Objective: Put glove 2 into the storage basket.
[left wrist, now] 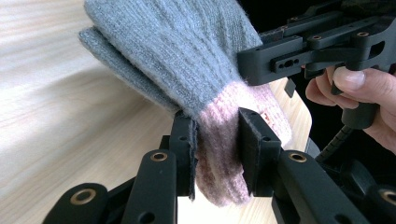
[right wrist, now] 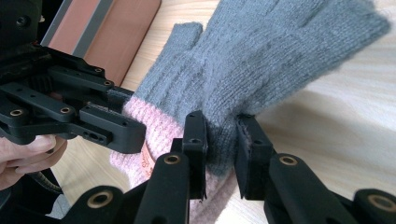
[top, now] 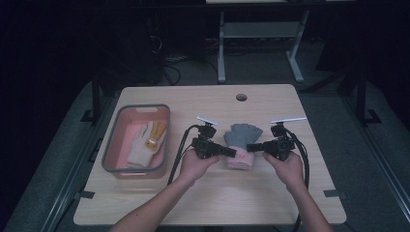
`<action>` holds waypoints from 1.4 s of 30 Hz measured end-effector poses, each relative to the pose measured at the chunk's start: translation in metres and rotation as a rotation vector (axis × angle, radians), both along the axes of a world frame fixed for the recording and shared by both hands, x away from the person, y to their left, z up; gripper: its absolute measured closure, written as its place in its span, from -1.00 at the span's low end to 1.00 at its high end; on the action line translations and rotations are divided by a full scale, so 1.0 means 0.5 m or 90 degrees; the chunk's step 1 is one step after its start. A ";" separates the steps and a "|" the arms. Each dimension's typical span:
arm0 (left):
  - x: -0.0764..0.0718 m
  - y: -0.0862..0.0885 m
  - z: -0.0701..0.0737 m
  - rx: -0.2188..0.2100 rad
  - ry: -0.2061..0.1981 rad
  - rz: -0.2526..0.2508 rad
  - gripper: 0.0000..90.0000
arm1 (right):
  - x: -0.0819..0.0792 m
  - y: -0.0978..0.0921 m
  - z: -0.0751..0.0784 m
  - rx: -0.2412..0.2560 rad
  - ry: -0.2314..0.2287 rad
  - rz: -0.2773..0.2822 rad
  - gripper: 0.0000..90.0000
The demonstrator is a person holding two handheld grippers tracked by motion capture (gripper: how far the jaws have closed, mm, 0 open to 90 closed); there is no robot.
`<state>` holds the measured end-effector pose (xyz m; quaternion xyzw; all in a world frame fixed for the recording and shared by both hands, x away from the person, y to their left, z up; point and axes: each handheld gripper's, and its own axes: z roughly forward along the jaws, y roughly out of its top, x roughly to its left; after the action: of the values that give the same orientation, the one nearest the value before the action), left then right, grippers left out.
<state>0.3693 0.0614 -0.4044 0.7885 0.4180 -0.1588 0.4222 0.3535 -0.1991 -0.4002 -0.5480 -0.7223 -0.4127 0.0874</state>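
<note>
A knitted glove (top: 241, 141) with a grey hand and a pink cuff lies at the middle of the wooden table (top: 217, 203), fingers pointing away from me. My left gripper (top: 233, 152) comes in from the left and is shut on the pink cuff (left wrist: 219, 149). My right gripper (top: 250, 147) comes in from the right and is shut on the glove's edge where grey meets pink (right wrist: 222, 140). The two grippers face each other across the cuff. In the left gripper view the glove (left wrist: 177, 51) looks raised off the table.
A pink bin with a grey rim (top: 112, 140) stands at the table's left and holds a white and yellow glove (top: 145, 140); its side (right wrist: 116, 32) is close behind the left gripper. A round hole (top: 241, 97) sits near the table's far edge.
</note>
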 end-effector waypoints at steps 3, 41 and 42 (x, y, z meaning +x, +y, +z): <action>0.001 0.012 0.006 -0.001 -0.003 0.004 0.53 | 0.003 0.009 0.005 0.002 -0.002 0.004 0.68; 0.009 0.116 0.066 -0.014 -0.032 0.040 0.54 | 0.046 0.102 0.066 0.022 -0.031 0.051 0.67; 0.010 0.119 0.068 -0.014 -0.032 0.041 0.54 | 0.047 0.104 0.068 0.023 -0.032 0.052 0.67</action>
<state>0.3740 0.1208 -0.3707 0.7738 0.4305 -0.1302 0.4460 0.3770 -0.1473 -0.3663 -0.5063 -0.7382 -0.4352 0.0960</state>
